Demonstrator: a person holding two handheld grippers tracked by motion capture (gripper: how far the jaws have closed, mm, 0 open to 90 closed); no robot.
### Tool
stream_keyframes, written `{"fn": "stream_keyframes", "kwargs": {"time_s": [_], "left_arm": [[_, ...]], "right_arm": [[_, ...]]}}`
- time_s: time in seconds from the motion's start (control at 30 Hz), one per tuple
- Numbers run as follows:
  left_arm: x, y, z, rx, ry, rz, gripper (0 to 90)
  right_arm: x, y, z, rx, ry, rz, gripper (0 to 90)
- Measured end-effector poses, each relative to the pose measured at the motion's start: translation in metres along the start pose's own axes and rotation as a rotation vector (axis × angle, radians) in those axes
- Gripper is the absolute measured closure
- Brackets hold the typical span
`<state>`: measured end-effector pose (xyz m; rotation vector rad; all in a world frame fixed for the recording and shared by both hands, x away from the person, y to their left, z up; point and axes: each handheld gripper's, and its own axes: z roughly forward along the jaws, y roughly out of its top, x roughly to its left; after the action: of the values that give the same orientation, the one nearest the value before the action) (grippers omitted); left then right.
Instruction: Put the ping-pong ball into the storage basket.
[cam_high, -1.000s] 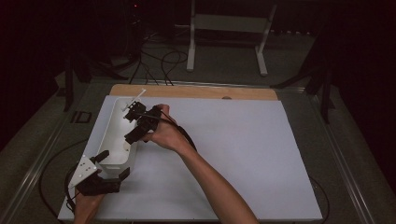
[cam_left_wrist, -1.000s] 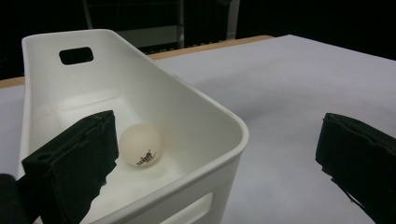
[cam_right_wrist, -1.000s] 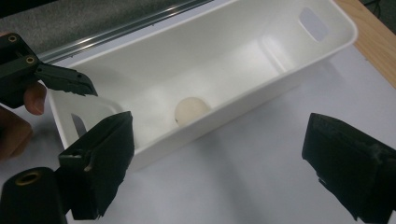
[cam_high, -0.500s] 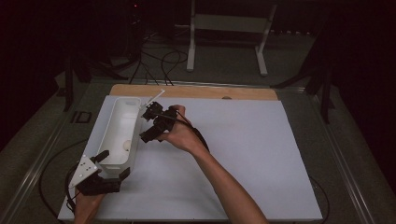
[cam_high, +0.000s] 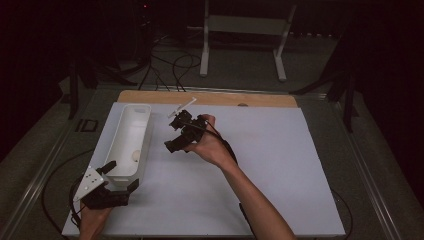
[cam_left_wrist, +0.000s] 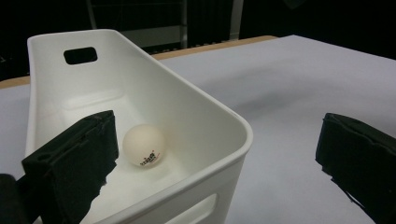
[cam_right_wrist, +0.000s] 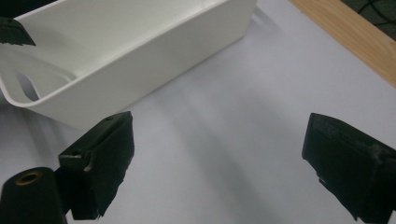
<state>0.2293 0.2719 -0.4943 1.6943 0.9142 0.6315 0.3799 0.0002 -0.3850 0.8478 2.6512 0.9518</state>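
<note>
- High view: the left gripper (cam_high: 119, 179) sits at the near end of the white bin (cam_high: 131, 131), its fingers spread wide to either side of that end wall without clamping it.
- Left gripper view: a ping-pong ball (cam_left_wrist: 143, 145) (printed logo facing the camera) rests on the bin floor, just beyond the left finger (cam_left_wrist: 74, 161).
- The right gripper (cam_high: 174, 134) hangs above the desk (cam_high: 280, 170) just beside the bin, fingers wide apart and holding nothing.
- Judged step: the ball lies delivered, so the next move likely calls for steadying or shifting the bin.
</note>
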Motion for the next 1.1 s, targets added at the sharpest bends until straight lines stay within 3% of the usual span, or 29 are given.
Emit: {"fn": "stream_keyframes", "kwargs": {"time_s": [0.33,1.1], "left_arm": [[-0.001,0.000,0.001,0.000,-0.002,-0.002,0.0],[-0.001,0.000,0.001,0.004,0.004,-0.003,0.0]], "right_arm": [[-0.014,-0.023,-0.011,-0.015,-0.017,0.048,8.8],[-0.034,-0.068,-0.037,-0.043,-0.071,0.110,8.7]]}}
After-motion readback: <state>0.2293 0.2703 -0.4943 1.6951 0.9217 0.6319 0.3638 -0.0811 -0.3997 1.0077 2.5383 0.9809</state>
